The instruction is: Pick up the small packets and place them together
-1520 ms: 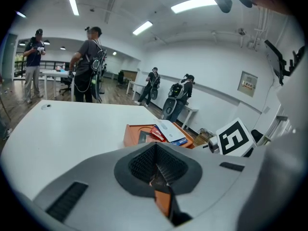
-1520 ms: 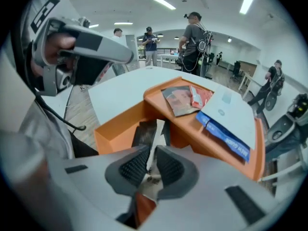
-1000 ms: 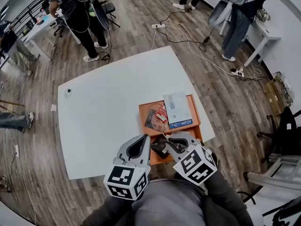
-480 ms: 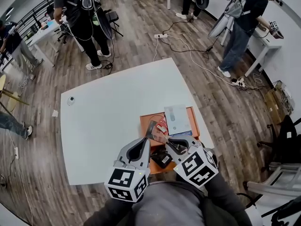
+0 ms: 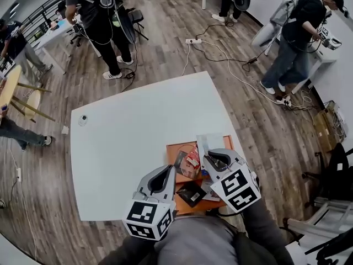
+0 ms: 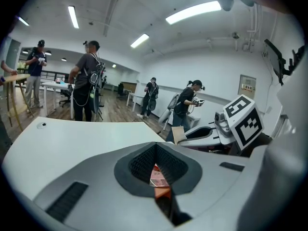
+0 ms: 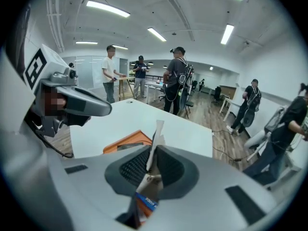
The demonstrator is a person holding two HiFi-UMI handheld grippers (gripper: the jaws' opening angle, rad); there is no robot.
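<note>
Tray (image 5: 174, 148) sits on tabletop (image 5: 127, 148), near its front right edge. Middle packet (image 5: 190, 162) lies in tray centre, near packet (image 5: 191, 193) at tray's front end. Flat packet (image 5: 209, 142) is over tray's right half, pinched in right claw (image 5: 207, 157). Left claw (image 5: 170, 169) is over tray's left edge. Small item (image 5: 83, 118) lies far left of tray.

Orange tray (image 5: 172, 148) on our white table (image 5: 127, 142); we see a black packet (image 5: 191, 193) at its 6 o'clock, red-white packet (image 5: 192, 159), white-blue packet (image 7: 155, 137).
</note>
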